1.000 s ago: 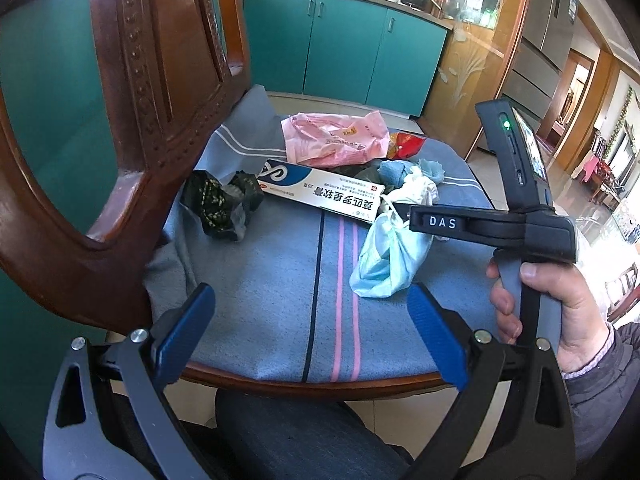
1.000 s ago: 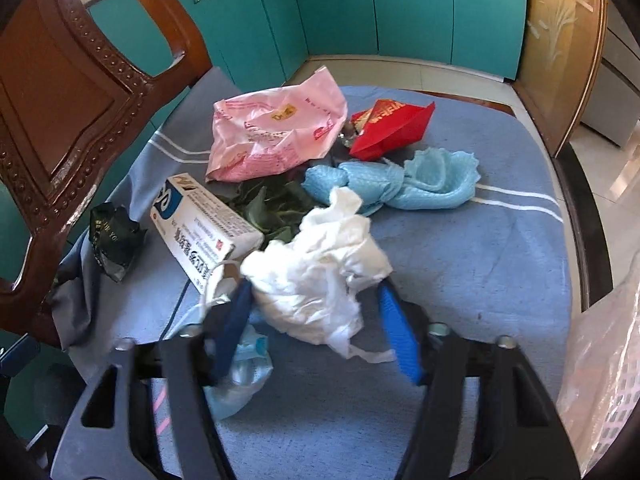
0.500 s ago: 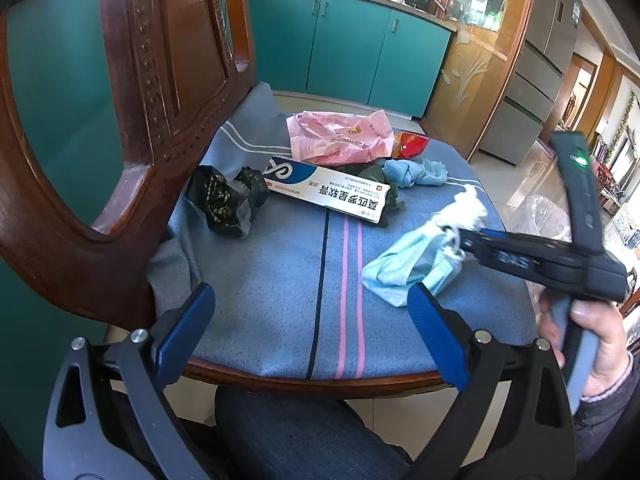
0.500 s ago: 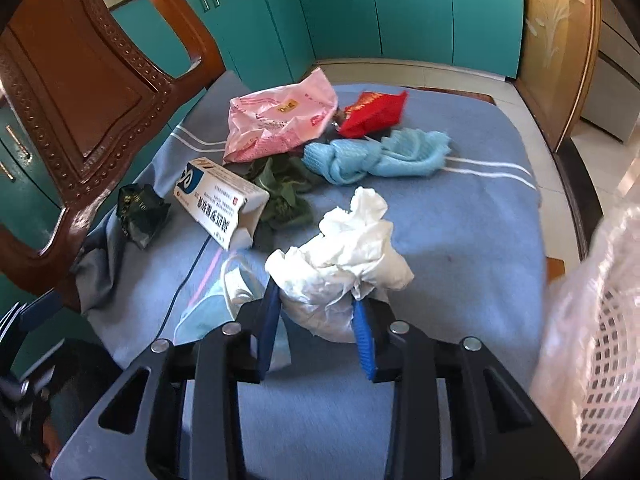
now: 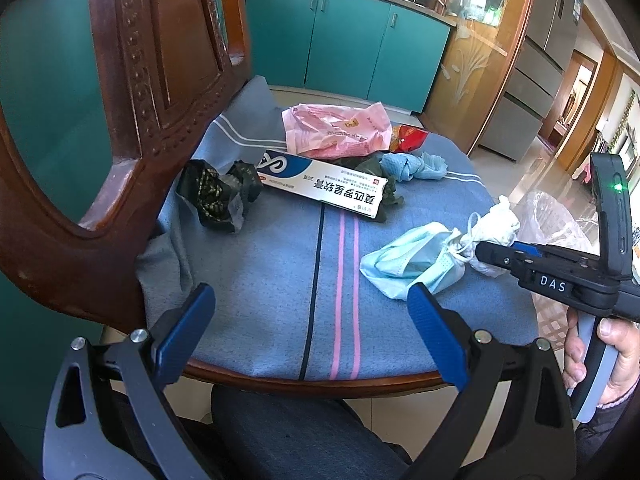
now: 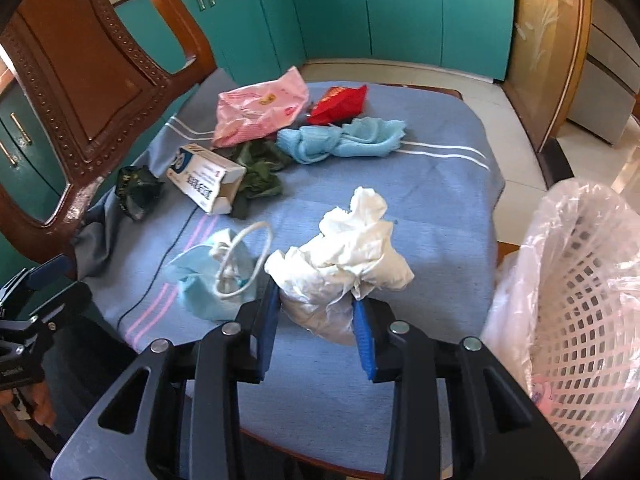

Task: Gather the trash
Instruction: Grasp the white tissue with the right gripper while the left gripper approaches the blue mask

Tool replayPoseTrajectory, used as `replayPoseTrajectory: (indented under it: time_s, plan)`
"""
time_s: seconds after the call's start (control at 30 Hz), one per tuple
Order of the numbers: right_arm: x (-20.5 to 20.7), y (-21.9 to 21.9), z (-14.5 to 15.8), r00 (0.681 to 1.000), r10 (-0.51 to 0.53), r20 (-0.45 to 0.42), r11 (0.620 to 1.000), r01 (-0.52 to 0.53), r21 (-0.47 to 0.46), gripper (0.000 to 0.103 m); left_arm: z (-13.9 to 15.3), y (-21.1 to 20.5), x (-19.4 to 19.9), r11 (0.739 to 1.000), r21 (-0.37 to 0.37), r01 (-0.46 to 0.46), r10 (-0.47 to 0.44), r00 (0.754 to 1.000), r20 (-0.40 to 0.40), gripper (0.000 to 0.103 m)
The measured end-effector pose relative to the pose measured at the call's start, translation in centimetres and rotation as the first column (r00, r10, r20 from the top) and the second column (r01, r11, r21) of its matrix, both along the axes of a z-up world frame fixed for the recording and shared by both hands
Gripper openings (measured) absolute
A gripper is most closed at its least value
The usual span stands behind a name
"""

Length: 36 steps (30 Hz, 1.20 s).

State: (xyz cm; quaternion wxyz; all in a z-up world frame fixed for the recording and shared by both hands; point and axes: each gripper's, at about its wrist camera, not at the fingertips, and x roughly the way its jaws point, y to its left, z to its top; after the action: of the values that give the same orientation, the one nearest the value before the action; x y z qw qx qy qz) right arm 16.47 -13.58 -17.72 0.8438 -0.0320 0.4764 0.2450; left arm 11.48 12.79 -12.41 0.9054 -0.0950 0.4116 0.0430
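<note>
My right gripper [image 6: 316,320] is shut on a crumpled white tissue wad [image 6: 344,252] and holds it above the chair's blue cushion [image 6: 420,184]. It shows in the left wrist view [image 5: 496,256] with the wad [image 5: 496,224]. A light blue face mask [image 6: 212,280] lies beside it, its ear loop near the wad. On the cushion lie a white toothpaste box [image 6: 206,178], a pink bag [image 6: 260,108], a red wrapper [image 6: 340,104], a blue cloth [image 6: 340,142], a green wrapper [image 6: 258,178] and a black wrapper [image 6: 136,192]. My left gripper [image 5: 312,332] is open and empty at the cushion's near edge.
A white lattice basket lined with a clear bag [image 6: 572,312] stands right of the chair. The carved wooden chair back [image 5: 132,120] rises at the left. Teal cabinets [image 5: 344,40] stand behind. A person's leg [image 5: 296,436] is below the seat edge.
My right gripper closed on the tissue wad, lifted it and carried it right toward the basket. The face mask shifted with it. My left gripper stayed in place.
</note>
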Motion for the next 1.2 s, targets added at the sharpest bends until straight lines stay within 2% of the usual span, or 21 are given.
replayPoseTrajectory:
  time_s: [0.33, 0.43, 0.5, 0.67, 0.9, 1.0, 1.1, 1.2]
  plan:
    - [0.3, -0.7, -0.3, 1.000, -0.029, 0.000, 1.000, 0.029, -0.004, 0.043, -0.2, -0.2, 0.4, 1.000, 0.007, 0.003, -0.003, 1.000, -0.010, 0.097]
    - [0.2, -0.8, -0.1, 1.000, -0.024, 0.010, 1.000, 0.024, -0.003, 0.058, 0.0, -0.1, 0.5, 1.000, 0.007, 0.002, -0.002, 1.000, -0.006, 0.097]
    - [0.2, -1.2, 0.4, 0.999, -0.043, 0.028, 0.999, 0.043, 0.005, 0.062, 0.2, 0.0, 0.6, 1.000, 0.006, 0.000, 0.000, 1.000, 0.001, 0.097]
    - [0.4, -2.7, 1.6, 0.994, -0.091, 0.061, 0.996, 0.090, 0.013, 0.063, 0.7, -0.1, 1.6, 1.000, -0.011, 0.015, -0.015, 1.000, 0.007, 0.098]
    - [0.6, -4.7, 2.2, 0.986, -0.153, 0.071, 0.988, 0.152, 0.023, 0.063, -0.4, -2.8, 4.8, 0.992, -0.042, 0.121, -0.122, 0.992, -0.034, 0.099]
    - [0.7, -6.0, 2.9, 0.978, -0.194, 0.076, 0.980, 0.190, 0.052, 0.063, -1.5, -5.2, 6.2, 0.979, -0.045, 0.197, -0.199, 0.978, -0.055, 0.099]
    - [0.7, -7.1, 3.6, 0.970, -0.224, 0.092, 0.974, 0.219, 0.067, 0.063, -2.8, -7.0, 7.5, 0.970, -0.023, 0.244, -0.245, 0.966, -0.080, 0.099]
    - [1.0, -7.7, 3.7, 0.966, -0.241, 0.091, 0.969, 0.235, 0.077, 0.070, -4.1, -7.9, 8.5, 0.968, 0.005, 0.250, -0.248, 0.962, -0.110, 0.099]
